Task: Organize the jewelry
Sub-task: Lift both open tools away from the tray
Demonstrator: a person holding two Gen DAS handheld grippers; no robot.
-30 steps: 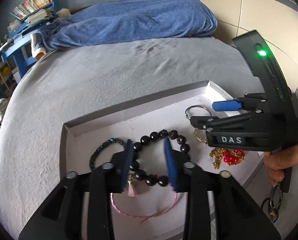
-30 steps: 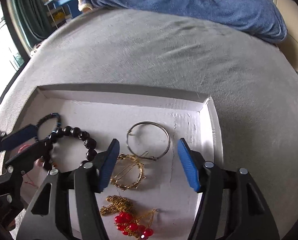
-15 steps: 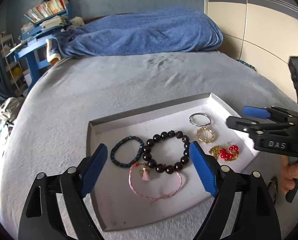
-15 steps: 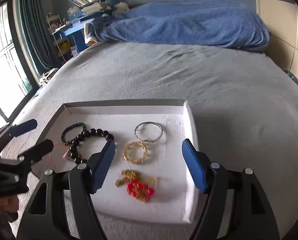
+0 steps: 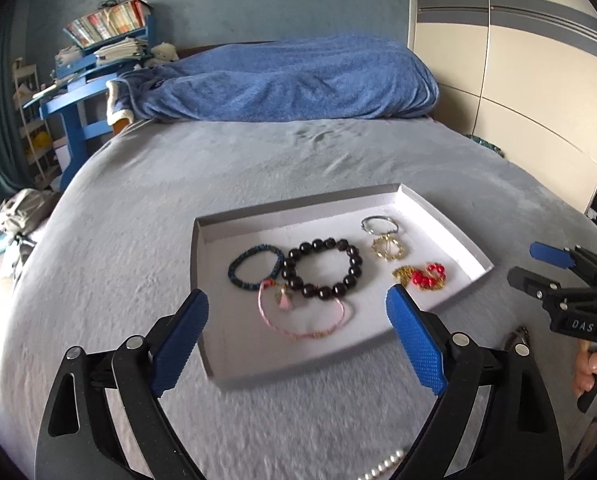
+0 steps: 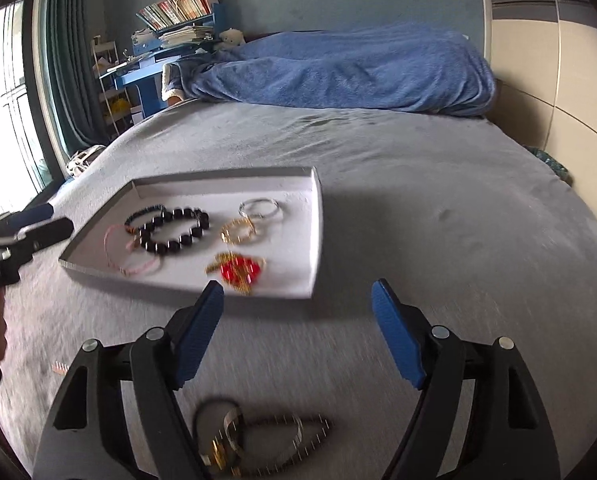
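A white tray point(image 5: 298, 204) lies on the grey bed. It holds a dark bead bracelet point(image 5: 322, 268), a blue-black bracelet point(image 5: 254, 266), a pink cord bracelet point(image 5: 302, 316), a silver bangle point(image 5: 380, 225), a gold hoop point(image 5: 387, 247) and a red-and-gold necklace point(image 5: 422, 276). My left gripper point(image 5: 296, 300) hangs over the tray's near edge, its jaws opening with nothing between them. My right gripper point(image 6: 298, 292) sits just short of the tray point(image 6: 226, 174), its jaws opening too, with nothing in them. Each shows in the other's view: the right gripper point(image 5: 534, 264) and the left gripper point(image 6: 54, 218).
Loose dark and gold jewellery point(image 6: 258, 440) lies on the bed under the right gripper, and a pearl strand point(image 5: 382, 466) under the left. A blue blanket point(image 5: 290, 80) is heaped at the far end. A blue desk point(image 5: 82, 100) stands far left and a wardrobe point(image 5: 518, 80) on the right.
Both grippers have drawn back from the tray toward the near side. The left jaws, which flanked the dark bead bracelet, have spread wide and left it lying. The right jaws widened.
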